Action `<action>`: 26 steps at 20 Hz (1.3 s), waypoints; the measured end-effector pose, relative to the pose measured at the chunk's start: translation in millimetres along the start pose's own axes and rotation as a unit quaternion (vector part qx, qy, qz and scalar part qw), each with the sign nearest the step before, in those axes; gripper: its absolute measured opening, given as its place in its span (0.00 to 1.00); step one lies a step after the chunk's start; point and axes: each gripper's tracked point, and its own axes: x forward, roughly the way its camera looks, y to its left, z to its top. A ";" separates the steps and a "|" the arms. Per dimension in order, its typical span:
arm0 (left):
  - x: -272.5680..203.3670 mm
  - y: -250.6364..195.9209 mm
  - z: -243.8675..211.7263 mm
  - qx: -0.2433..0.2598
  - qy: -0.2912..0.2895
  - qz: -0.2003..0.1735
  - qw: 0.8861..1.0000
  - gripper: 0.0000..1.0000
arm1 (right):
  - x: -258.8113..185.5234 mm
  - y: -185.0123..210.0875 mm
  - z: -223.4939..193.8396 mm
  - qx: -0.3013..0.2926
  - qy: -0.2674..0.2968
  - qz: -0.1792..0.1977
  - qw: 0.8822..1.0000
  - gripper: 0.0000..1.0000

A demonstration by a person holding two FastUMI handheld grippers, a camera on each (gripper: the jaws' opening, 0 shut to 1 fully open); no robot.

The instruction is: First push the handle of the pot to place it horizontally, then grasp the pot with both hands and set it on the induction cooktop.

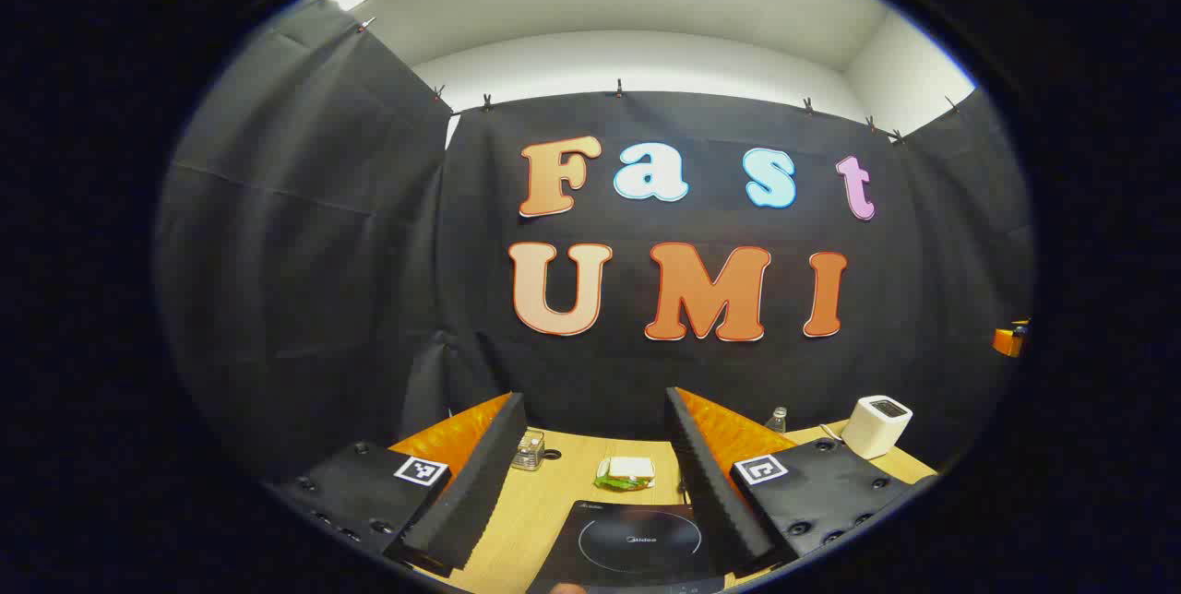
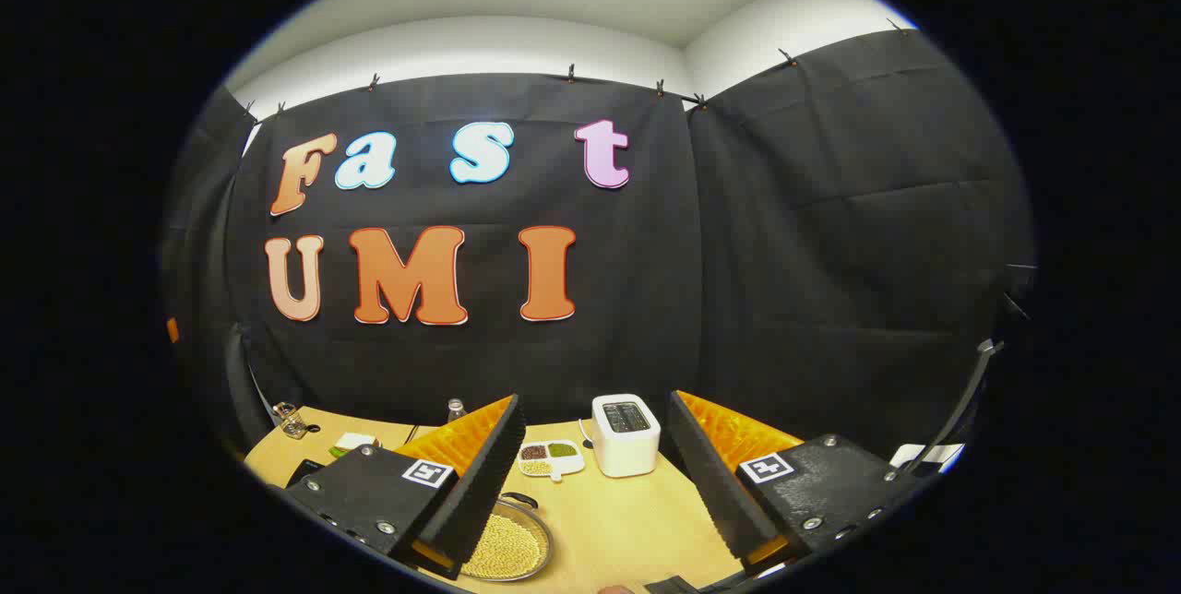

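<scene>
1. Progress looked nil: the pot (image 2: 506, 546), full of yellow grains, sat on the table (image 2: 618, 520) just beside the right gripper's (image 2: 590, 497) left finger, untouched. Its handle seemed to be the dark loop at the far rim, though that was hard to tell.
2. Both steps remained, judging by this: pushing the handle, then the two-handed lift.
3. Right gripper was spread wide, holding nothing.
4. Left gripper (image 1: 590, 493) was likewise spread and empty, hovering above the cooktop (image 1: 637, 543), which was bare.
5. Pale wooden tabletop carried a white toaster (image 2: 626, 433), a divided dish (image 2: 551, 458) and a small jar (image 1: 530, 449); black cloth walled the booth.
</scene>
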 end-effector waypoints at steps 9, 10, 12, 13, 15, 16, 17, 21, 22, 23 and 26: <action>0.0 -0.9 -0.2 -0.017 0.011 0.000 1.000 0.98 | -13.8 -16.5 4.8 -0.027 -0.004 -0.022 0.999 1.00; -0.7 0.6 0.6 -0.017 0.013 0.001 1.000 0.98 | -14.0 -16.7 4.3 -0.031 -0.004 -0.023 0.999 1.00; 0.5 3.1 2.4 -0.015 0.013 0.005 1.000 0.98 | -13.1 -11.8 0.8 -0.040 0.000 -0.016 0.999 0.97; 0.2 3.9 4.1 -0.015 0.011 0.006 1.000 0.97 | -12.6 -6.9 -0.2 -0.044 0.002 -0.012 0.999 0.97; -2.5 6.1 4.9 -0.015 0.012 0.009 1.000 0.98 | -11.4 -0.5 -4.8 -0.050 0.007 -0.003 0.999 0.97; -3.6 6.9 2.9 -0.014 0.014 0.010 1.000 0.98 | -12.2 1.8 -7.8 -0.052 0.010 0.001 0.999 0.96; -4.3 7.4 0.8 -0.014 0.016 0.011 1.000 0.98 | -13.0 3.2 -11.6 -0.053 0.014 0.005 0.999 0.96; -7.0 9.9 1.3 -0.011 0.020 0.013 1.000 0.98 | -16.3 12.4 -20.8 -0.051 0.025 0.019 0.998 0.89; -7.2 10.3 0.5 -0.010 0.021 0.014 1.000 0.98 | -16.4 15.4 -23.5 -0.052 0.029 0.025 0.998 0.85; -7.8 11.6 1.1 -0.009 0.021 0.015 1.000 0.98 | -15.7 18.8 -26.9 -0.054 0.034 0.031 0.997 0.82; -8.4 12.3 2.3 -0.008 0.020 0.016 1.000 0.98 | -15.5 23.6 -41.3 -0.058 0.053 0.041 0.996 0.65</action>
